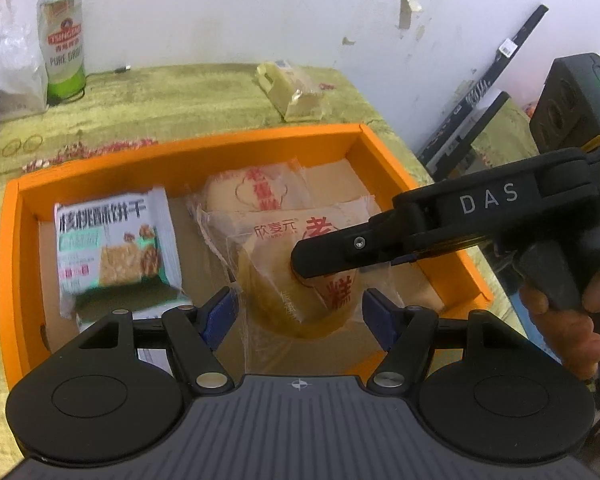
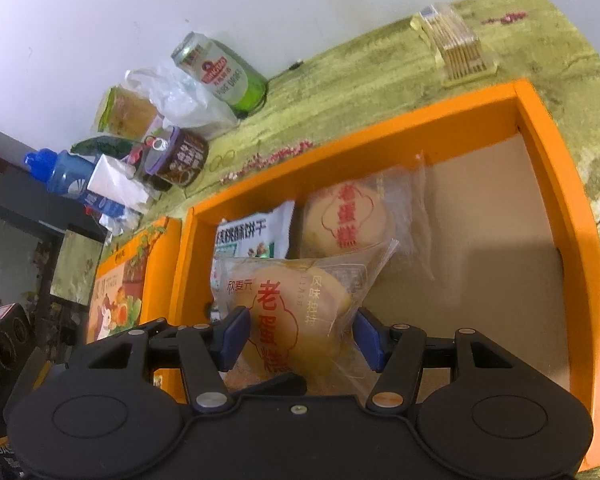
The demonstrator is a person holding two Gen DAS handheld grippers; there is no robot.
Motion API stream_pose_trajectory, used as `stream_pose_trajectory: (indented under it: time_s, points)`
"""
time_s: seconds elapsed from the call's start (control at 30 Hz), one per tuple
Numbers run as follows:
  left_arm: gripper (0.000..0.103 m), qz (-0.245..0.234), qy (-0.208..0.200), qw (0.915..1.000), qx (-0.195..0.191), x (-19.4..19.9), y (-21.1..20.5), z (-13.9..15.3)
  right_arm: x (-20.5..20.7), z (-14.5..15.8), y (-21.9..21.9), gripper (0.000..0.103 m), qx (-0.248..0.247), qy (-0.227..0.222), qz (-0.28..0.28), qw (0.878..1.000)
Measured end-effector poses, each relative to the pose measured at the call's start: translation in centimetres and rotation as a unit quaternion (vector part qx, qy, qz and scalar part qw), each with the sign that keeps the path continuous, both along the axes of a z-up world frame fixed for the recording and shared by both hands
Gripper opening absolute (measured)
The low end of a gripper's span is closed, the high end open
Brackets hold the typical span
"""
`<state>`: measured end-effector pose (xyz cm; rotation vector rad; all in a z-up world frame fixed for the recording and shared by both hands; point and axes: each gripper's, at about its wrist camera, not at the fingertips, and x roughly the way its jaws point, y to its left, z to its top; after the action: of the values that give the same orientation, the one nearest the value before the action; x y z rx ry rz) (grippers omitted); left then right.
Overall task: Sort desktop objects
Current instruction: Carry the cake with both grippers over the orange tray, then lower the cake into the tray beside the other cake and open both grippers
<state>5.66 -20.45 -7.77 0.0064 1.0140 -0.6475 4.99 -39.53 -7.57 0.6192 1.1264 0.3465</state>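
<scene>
Between the right gripper's half-open pads, held over the orange box, the wrapped cake looks light, soft, crinkly-slick, best pinched gently across its middle; the left gripper hangs half-open, empty.

Both wrist views look steeply down, close, sharing the orange box.

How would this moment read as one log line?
right claw: shut on wrapped cake | over orange box | left claw: open

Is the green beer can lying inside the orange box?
No, the green beer can stands upright on the table, outside the orange box.
</scene>
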Motion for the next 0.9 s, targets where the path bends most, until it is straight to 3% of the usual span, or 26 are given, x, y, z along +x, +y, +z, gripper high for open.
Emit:
stream_pose_trajectory:
  time_s: [0.9]
  points:
    - [0.069, 0.014, 0.049, 0.9981, 0.035, -0.8, -1.1, -3.4, 0.0, -3.9, 0.1, 0.055, -0.005, 0.039, 0.046, 0.998]
